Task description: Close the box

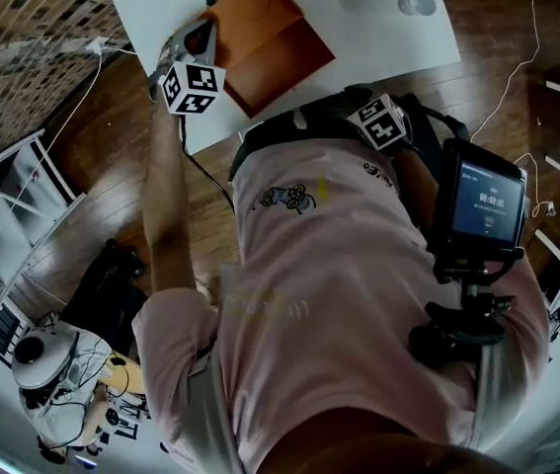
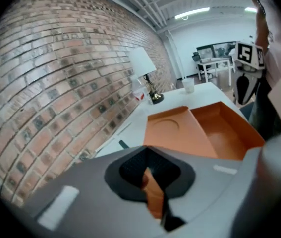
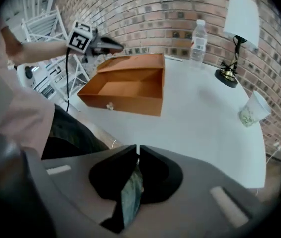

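Observation:
An orange box lies open on the white table, its lid folded back beside the tray. The right gripper view shows the box from its knob side. My left gripper hovers at the lid's left corner, and the right gripper view has this left gripper just above the lid's upper edge. Its jaws look shut, with orange showing through the slit; I cannot tell whether it touches the lid. My right gripper stays close to my body at the table's near edge, shut and empty.
A water bottle, a lamp and a plastic cup stand on the table's far right part. A screen on a mount hangs at my right side. White shelving and another person are on the left.

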The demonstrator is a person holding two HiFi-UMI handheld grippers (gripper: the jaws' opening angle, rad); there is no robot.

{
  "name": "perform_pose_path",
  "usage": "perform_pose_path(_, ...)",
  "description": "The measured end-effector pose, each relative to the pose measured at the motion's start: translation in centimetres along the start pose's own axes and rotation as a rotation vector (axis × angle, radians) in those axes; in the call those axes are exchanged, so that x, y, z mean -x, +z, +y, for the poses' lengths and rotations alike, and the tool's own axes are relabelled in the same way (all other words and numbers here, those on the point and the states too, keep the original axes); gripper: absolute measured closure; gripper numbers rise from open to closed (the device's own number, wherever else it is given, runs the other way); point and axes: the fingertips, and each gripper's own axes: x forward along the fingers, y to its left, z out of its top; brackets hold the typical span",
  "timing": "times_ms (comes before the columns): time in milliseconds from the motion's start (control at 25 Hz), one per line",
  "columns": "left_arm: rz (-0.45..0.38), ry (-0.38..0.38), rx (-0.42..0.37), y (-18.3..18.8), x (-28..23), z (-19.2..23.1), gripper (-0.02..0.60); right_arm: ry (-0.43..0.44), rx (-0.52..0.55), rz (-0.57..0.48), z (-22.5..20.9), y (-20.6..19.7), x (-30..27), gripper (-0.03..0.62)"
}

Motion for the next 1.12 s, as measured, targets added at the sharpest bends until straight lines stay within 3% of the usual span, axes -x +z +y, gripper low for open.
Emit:
perform_pose_path(40,-0.014,0.009,-0.031,0.9,-0.4,1.1,0.577,-0.004,0.047,0.004,0.2,0.4,0.0,0.591)
perform_pose_path(120,-0.029,-0.021,-0.136,2.8,-2.0,2.0,0.577,-0.014,0.156,-0.037,1.1,1.5,0.1,0.592)
perform_pose_path(200,-0.064,-0.063,-0.245,4.2,-4.4,1.6,0.577,-0.004,0.235,-0.154,2.9,3.4,0.3,0.591)
perform_pose_path(280,-0.129,-0.093,-0.330,5.4,-6.5,0.5,0.577,0.018,0.237,-0.290,4.8,5.5,0.9,0.591)
perform_pose_path(360,-0.165,-0.124,-0.390,6.4,-7.6,-1.1,0.577,0.015,0.184,-0.396,5.5,6.6,1.7,0.592)
perform_pose_path(440,-0.147,-0.154,-0.459,7.1,-7.6,-2.5,0.577,0.010,0.080,-0.503,5.7,7.5,3.1,0.591)
perform_pose_path(560,-0.166,-0.185,-0.560,10.0,-4.6,-4.4,0.580,0.009,-0.119,-0.658,7.0,7.9,6.8,0.591)
perform_pose_path(680,-0.228,-0.214,-0.616,13.5,-1.6,-5.9,0.580,-0.057,-0.235,-0.733,6.5,6.9,9.5,0.592)
perform_pose_path(800,-0.245,-0.256,-0.575,14.7,-0.6,-6.0,0.580,-0.094,-0.299,-0.783,5.2,6.6,10.7,0.591)
perform_pose_path(1000,-0.206,-0.383,-0.279,15.7,-0.9,-4.6,0.578,-0.119,-0.313,-0.802,4.4,7.3,11.1,0.592)
perform_pose_path(1120,-0.204,-0.409,-0.259,15.7,-0.7,-4.4,0.578,-0.140,-0.268,-0.754,4.1,8.4,11.1,0.591)
